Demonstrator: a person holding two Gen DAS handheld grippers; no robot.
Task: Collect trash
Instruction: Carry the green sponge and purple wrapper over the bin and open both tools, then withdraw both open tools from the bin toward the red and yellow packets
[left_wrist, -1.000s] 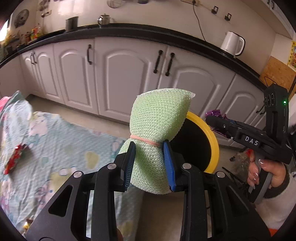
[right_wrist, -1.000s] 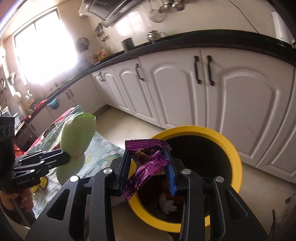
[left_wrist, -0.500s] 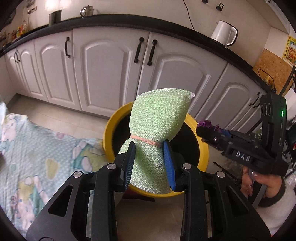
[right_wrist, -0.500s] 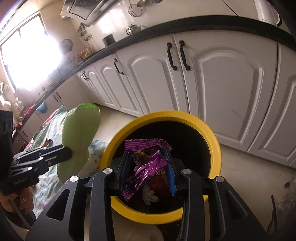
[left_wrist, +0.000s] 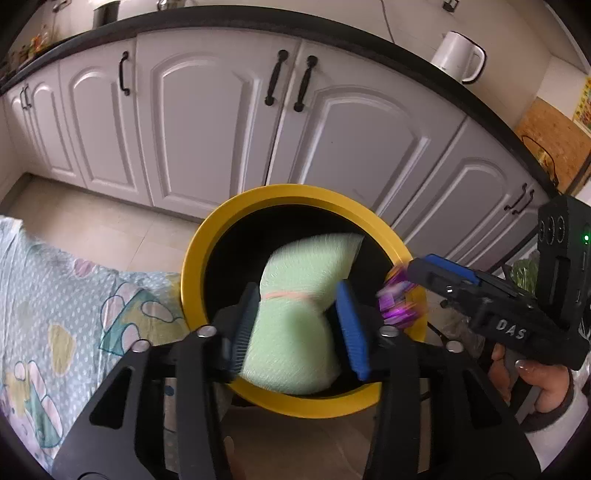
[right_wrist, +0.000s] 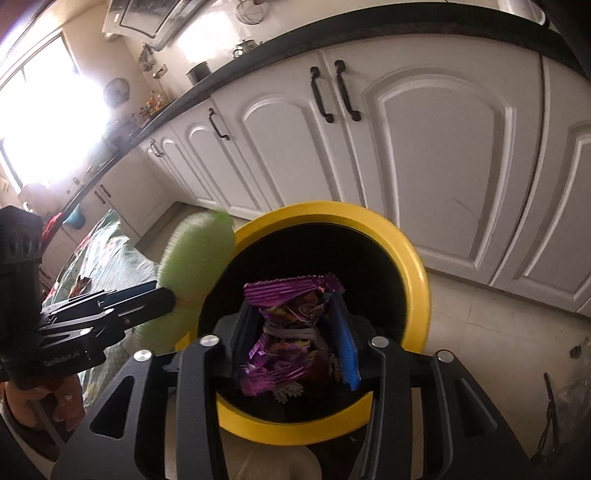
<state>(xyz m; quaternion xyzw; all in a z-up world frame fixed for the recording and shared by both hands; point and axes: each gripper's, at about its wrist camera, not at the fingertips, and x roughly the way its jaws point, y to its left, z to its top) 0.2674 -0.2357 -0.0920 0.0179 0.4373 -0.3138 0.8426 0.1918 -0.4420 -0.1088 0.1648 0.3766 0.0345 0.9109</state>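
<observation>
A green mesh sponge (left_wrist: 306, 266) tied with a pink band hangs blurred between the pads of my left gripper (left_wrist: 295, 290), over the mouth of the yellow-rimmed black bin (left_wrist: 280, 194). Those jaws are opening and a gap shows beside the sponge's waist. In the right wrist view a crumpled purple wrapper (right_wrist: 280, 347) sits loosely between the pads of my right gripper (right_wrist: 291, 306), whose jaws are also opening above the bin (right_wrist: 332, 210). The left gripper (right_wrist: 162, 295) and the sponge (right_wrist: 199, 251) show at the bin's left rim. The right gripper (left_wrist: 413, 273) and wrapper (left_wrist: 395, 306) show at its right rim.
White cabinet doors (left_wrist: 207, 122) with black handles stand close behind the bin, under a dark counter with a white kettle (left_wrist: 458, 55). A floral cloth (left_wrist: 55, 314) covers a surface at the left. Other trash (right_wrist: 288, 395) lies in the bin. A hand (left_wrist: 532, 376) holds the right gripper.
Both grippers came forward and down over the bin's mouth. Both pairs of jaws have widened; the sponge has dropped lower and blurs, and the wrapper has loosened and spread.
</observation>
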